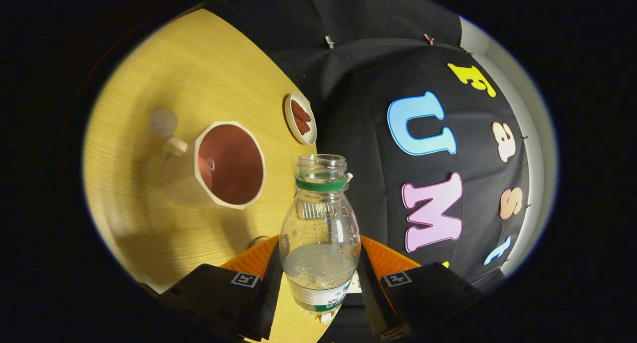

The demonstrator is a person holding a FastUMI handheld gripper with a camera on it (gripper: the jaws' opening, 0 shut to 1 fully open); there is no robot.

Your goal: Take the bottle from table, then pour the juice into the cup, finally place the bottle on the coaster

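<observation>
Gripper (320, 278) closed on the bottle (320, 233), both fingers pressing its lower body; cap off, clear liquid pooled low inside. Bottle's long axis running straight forward along the fingers, open mouth pointing away. Cup (230, 165) beyond the fingers and off to the left of the bottle's mouth, standing on the table (149, 233), opening facing the gripper. Small dish (300, 118) farther out, past the cup. Likely pouring stage; needs a leftward carry and tilt.
</observation>
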